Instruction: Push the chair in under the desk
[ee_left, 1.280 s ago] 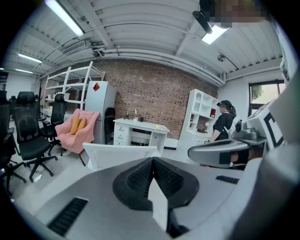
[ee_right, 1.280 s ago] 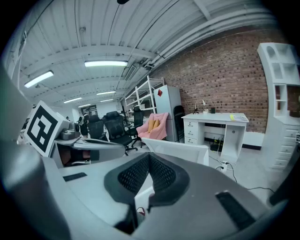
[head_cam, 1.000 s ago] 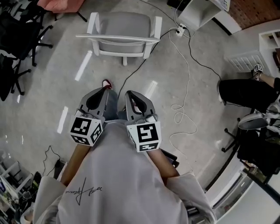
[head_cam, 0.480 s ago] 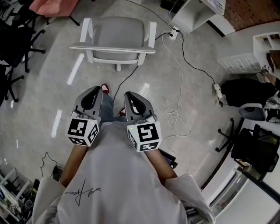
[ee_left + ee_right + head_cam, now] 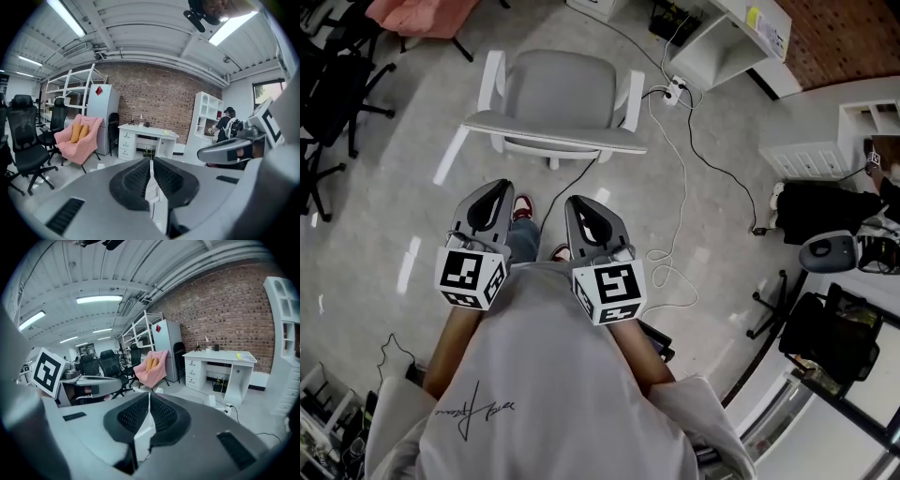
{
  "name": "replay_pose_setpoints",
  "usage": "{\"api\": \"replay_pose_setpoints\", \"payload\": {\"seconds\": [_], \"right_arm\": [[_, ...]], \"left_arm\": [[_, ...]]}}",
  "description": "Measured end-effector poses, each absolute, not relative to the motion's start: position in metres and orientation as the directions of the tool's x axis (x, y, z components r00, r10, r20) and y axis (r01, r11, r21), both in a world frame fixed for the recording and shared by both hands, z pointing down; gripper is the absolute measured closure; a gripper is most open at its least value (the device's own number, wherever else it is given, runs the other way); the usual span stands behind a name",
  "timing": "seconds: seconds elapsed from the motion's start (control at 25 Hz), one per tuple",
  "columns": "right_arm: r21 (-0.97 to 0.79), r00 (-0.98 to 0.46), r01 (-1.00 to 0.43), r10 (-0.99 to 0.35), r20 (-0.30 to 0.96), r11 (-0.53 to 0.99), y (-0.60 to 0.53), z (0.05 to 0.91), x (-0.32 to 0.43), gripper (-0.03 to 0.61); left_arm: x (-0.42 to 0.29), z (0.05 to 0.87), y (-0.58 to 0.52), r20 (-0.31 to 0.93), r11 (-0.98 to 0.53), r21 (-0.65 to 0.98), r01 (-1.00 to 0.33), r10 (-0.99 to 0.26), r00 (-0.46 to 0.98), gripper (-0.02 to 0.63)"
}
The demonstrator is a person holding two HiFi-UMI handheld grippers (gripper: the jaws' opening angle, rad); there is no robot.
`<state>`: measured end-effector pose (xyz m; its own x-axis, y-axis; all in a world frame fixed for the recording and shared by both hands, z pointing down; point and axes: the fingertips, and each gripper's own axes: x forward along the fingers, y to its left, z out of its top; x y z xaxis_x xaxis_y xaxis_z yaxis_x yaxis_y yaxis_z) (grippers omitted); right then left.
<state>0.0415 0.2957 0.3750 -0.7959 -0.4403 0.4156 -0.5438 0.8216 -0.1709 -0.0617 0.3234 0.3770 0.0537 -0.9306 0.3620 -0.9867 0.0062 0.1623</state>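
Both hands are held forward in front of the torso, side by side. The left gripper (image 5: 495, 192) and right gripper (image 5: 579, 204) tilt slightly down toward the grey-and-white chair (image 5: 562, 94), and neither touches it. Left fingers (image 5: 136, 180) are pressed together with nothing between them; right fingers (image 5: 161, 416) likewise, closed on nothing. The chair stands on the floor just ahead of the grippers, backrest toward the person, apart from the white desk (image 5: 741, 37) at upper right and not under it.
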Motion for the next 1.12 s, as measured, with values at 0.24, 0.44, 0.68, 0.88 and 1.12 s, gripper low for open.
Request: {"api": "replay_pose_setpoints", "payload": {"seconds": [0.24,0.44,0.68,0.88,1.12], "right_arm": [[-0.148,-0.779,-0.560,-0.458,0.428,0.815,0.279,0.373,-0.004,0.551],[-0.145,-0.760,-0.588,-0.483,0.435,0.795,0.270,0.374,-0.036,0.551],[-0.123,-0.711,-0.645,-0.533,0.458,0.754,0.265,0.380,-0.047,0.551],[-0.105,-0.670,-0.684,-0.565,0.482,0.722,0.258,0.386,-0.036,0.549],[-0.098,-0.670,-0.683,-0.567,0.479,0.724,0.242,0.387,-0.023,0.539]], "left_arm": [[-0.099,0.375,0.300,0.354,-0.057,0.152,-0.987,-0.929,0.108,0.607],[-0.116,0.373,0.282,0.352,-0.117,0.133,-0.984,-0.923,0.157,0.607],[-0.127,0.382,0.270,0.361,-0.202,0.144,-0.969,-0.901,0.242,0.607],[-0.131,0.396,0.269,0.408,-0.246,0.101,-0.964,-0.874,0.266,0.603],[-0.123,0.397,0.263,0.399,-0.296,0.102,-0.950,-0.862,0.311,0.532]]}}
